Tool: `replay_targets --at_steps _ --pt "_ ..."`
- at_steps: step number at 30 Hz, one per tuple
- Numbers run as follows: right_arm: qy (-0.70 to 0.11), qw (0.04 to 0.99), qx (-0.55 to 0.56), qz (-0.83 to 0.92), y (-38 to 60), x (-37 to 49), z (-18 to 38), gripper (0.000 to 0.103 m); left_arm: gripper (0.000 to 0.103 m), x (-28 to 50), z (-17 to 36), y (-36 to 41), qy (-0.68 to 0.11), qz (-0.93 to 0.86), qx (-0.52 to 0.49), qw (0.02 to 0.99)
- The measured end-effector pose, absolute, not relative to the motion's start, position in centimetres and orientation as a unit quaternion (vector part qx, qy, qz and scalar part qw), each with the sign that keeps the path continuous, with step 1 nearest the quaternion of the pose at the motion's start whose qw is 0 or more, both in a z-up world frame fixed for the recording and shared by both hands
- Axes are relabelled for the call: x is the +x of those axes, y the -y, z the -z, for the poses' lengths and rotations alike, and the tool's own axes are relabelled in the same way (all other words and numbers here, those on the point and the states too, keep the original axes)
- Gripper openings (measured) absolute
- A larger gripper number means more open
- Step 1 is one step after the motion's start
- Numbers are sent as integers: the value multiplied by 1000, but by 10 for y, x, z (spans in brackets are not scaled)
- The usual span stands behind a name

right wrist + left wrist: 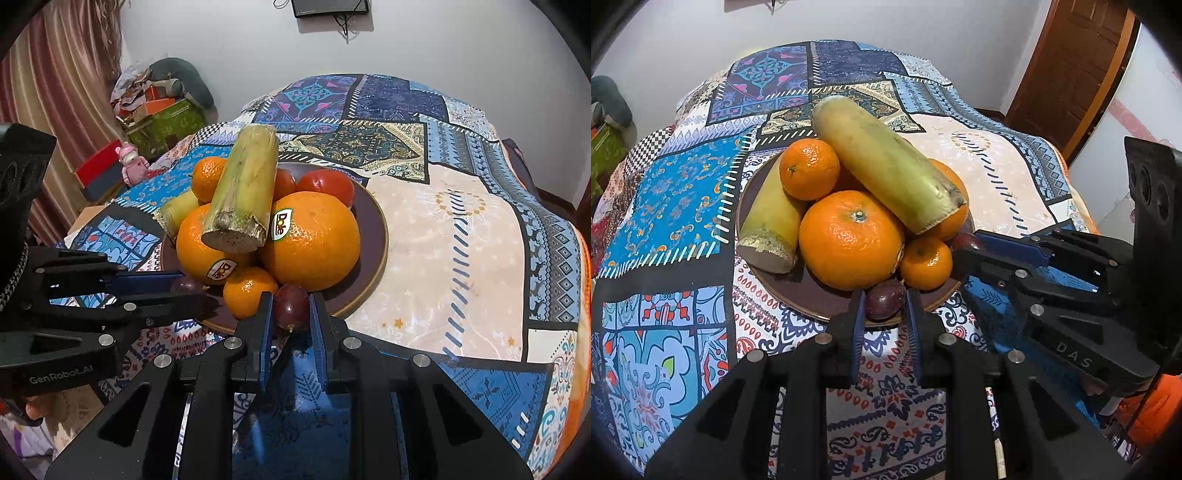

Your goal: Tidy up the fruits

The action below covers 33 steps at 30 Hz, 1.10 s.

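A brown plate (820,299) on the patchwork tablecloth holds several oranges, two sugarcane pieces and red tomatoes. A long sugarcane piece (886,166) lies on top of the big orange (851,240). My left gripper (884,302) has its jaws around a purple grape (884,299) at the plate's near rim. My right gripper (291,306) has its jaws around another red grape (291,306) at the plate's edge (373,280). Both jaws look narrowly set beside the grapes; I cannot tell whether they touch. Each gripper shows in the other's view: the right gripper (964,251), the left gripper (192,291).
The tablecloth (443,240) spreads to the right of the plate. Boxes, a pink toy (131,164) and a curtain stand beyond the table's far left edge. A wooden door (1071,62) is at the far right.
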State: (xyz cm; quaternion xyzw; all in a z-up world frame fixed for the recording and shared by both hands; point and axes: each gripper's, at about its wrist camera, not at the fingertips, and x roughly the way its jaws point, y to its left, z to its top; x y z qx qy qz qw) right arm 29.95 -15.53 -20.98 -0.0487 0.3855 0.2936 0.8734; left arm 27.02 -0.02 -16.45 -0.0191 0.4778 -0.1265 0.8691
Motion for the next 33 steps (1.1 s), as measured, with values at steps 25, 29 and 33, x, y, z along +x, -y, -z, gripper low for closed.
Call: replay_targets --at_steps 25,29,33 --pt "-382 877 -44 -287 166 293 200 23 40 254 152 -7 -460 108 -17 881" --pt "-361 887 -38 -285 173 279 180 23 40 243 137 -10 -444 98 -19 890" --pt "-335 897 -26 -287 182 262 156 23 40 224 111 -14 -413 89 -23 906"
